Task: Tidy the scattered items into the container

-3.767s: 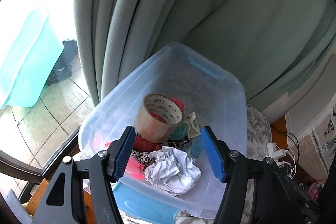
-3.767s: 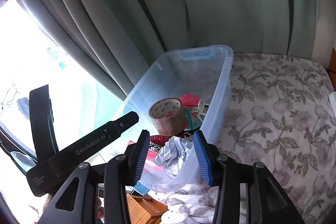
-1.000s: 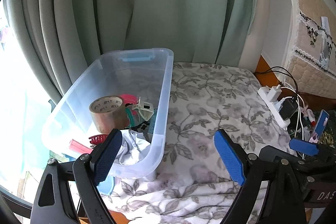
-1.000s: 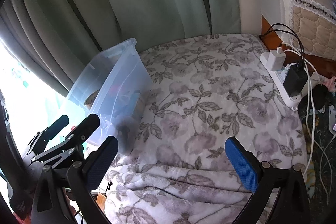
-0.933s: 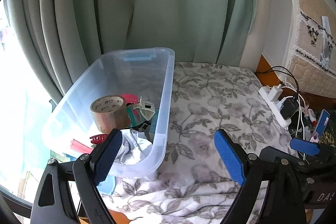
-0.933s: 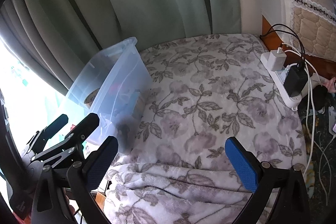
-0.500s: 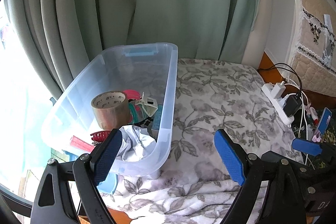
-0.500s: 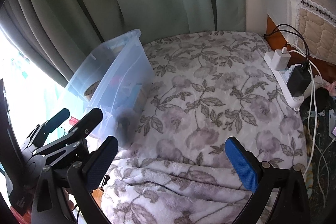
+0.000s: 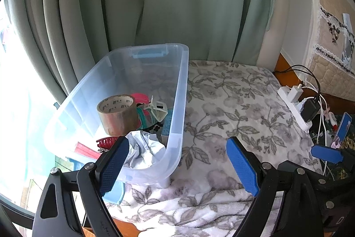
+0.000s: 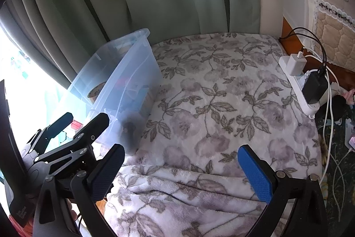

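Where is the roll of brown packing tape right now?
Left wrist view, left of centre: the brown packing tape roll stands inside the clear plastic bin, beside the crumpled white paper.

Both grippers — left gripper (image 9: 177, 166), right gripper (image 10: 182, 172) — have backed away from the container (image 9: 177, 103), jaws spread wider.

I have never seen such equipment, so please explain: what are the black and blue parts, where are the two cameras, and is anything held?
A person holds one hand tool in each hand; each has a camera looking along its two blue-padded fingers. One picture comes from the left gripper, the other from the right gripper. Both are open and hold nothing. On the flowered blanket stands a clear plastic box containing a tape roll, crumpled paper and a red hair clip. A power strip lies at the right.
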